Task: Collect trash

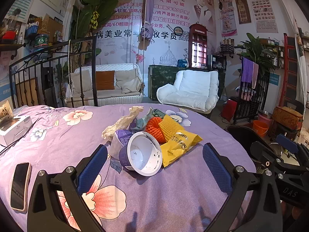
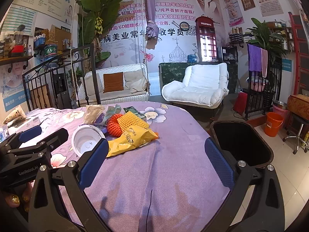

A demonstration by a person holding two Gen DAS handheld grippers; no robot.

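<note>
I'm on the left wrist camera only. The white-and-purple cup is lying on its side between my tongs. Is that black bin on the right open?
Observer: Yes. The right wrist view shows the black bin without a lid, standing just off the bed's right edge.
Operator: Are the right tongs holding anything?
Observer: No. The right tongs are open over bare purple sheet, with nothing between them.
Operator: Is anything lying on that stretch of sheet?
Observer: Only a thin dark thread, close to the camera.
</note>
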